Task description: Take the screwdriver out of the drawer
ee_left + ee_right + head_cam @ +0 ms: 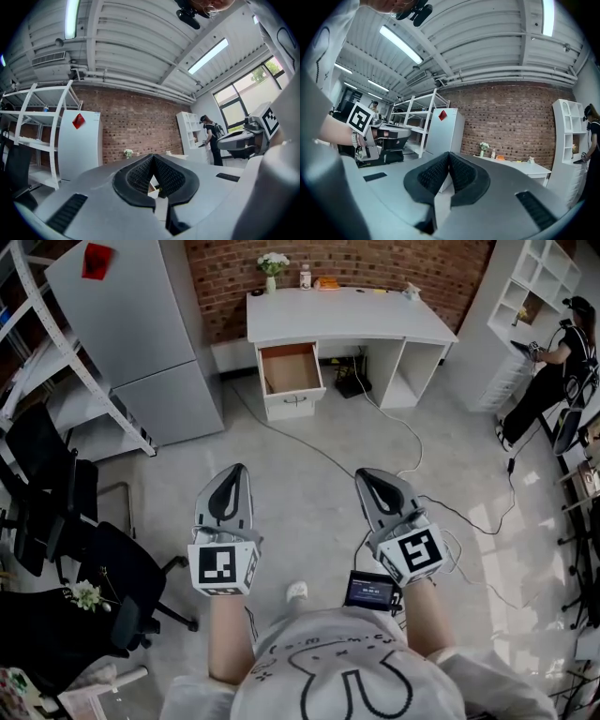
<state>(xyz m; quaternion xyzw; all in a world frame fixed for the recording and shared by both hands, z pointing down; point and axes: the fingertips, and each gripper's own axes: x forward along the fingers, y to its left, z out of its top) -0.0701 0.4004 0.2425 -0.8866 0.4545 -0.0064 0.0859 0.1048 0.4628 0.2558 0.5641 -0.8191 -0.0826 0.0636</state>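
Note:
Far ahead, a white desk (347, 317) stands against the brick wall with its top drawer (291, 369) pulled open. The drawer's wooden inside looks bare from here, and I see no screwdriver in any view. My left gripper (233, 476) and right gripper (367, 480) hover side by side over the floor, well short of the desk. Both have their jaws pressed together with nothing between them. In the left gripper view the shut tips (153, 161) point at the desk; the right gripper view shows its tips (449, 157) meeting the same way.
A grey cabinet (141, 334) stands left of the desk, with white shelving (56, 352) and black chairs (84, 559) further left. Cables (412, 442) trail over the floor from the desk. A person (553, 371) works at white shelves on the right.

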